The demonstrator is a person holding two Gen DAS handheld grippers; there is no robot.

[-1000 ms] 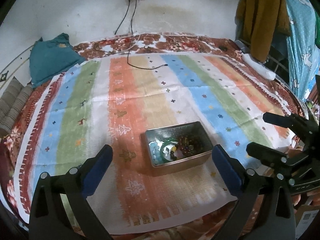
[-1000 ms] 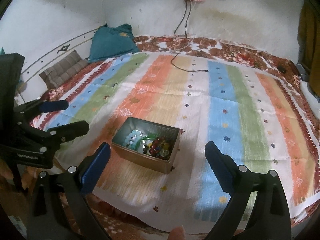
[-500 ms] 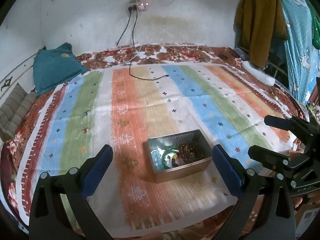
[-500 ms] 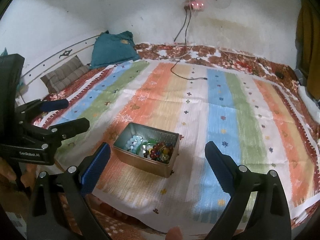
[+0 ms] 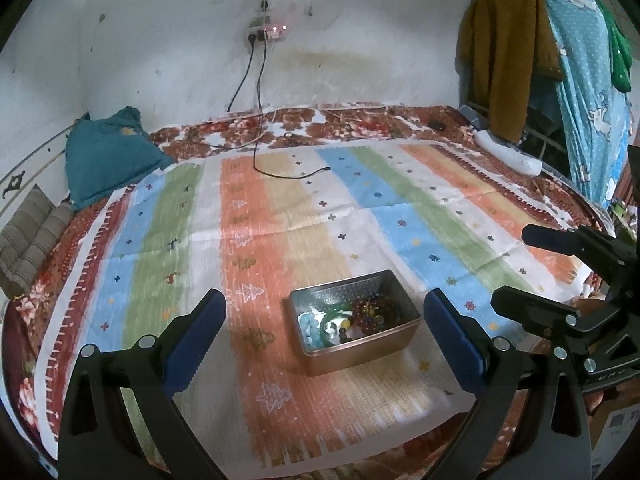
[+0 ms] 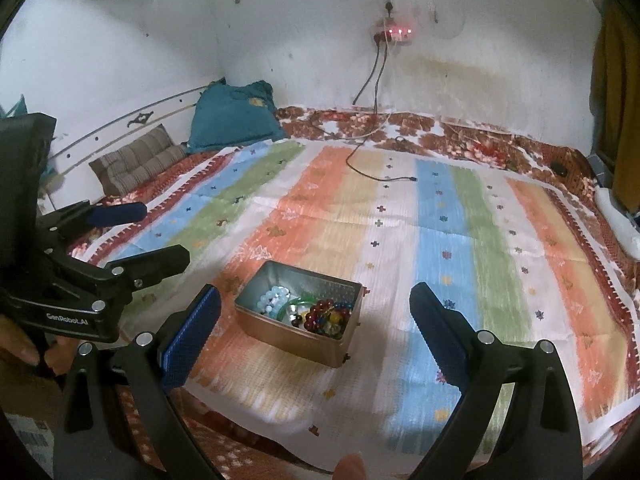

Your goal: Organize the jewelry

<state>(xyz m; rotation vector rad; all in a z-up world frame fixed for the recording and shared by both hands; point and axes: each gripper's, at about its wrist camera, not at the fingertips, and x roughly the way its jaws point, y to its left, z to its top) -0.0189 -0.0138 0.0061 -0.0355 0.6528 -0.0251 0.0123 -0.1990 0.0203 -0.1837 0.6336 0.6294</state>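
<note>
Both the left gripper (image 5: 325, 320) and right gripper (image 6: 315, 328) hang wide open and empty above the tin (image 5: 394, 342) on the bed, whose light, slippery bead strands (image 6: 326, 317) likely want a pinch mid-loop.

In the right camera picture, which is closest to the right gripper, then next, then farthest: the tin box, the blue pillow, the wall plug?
1. Tin box: just ahead of the right gripper, slightly left.
2. Blue pillow: far left, against the wall.
3. Wall plug: high on the back wall.
</note>
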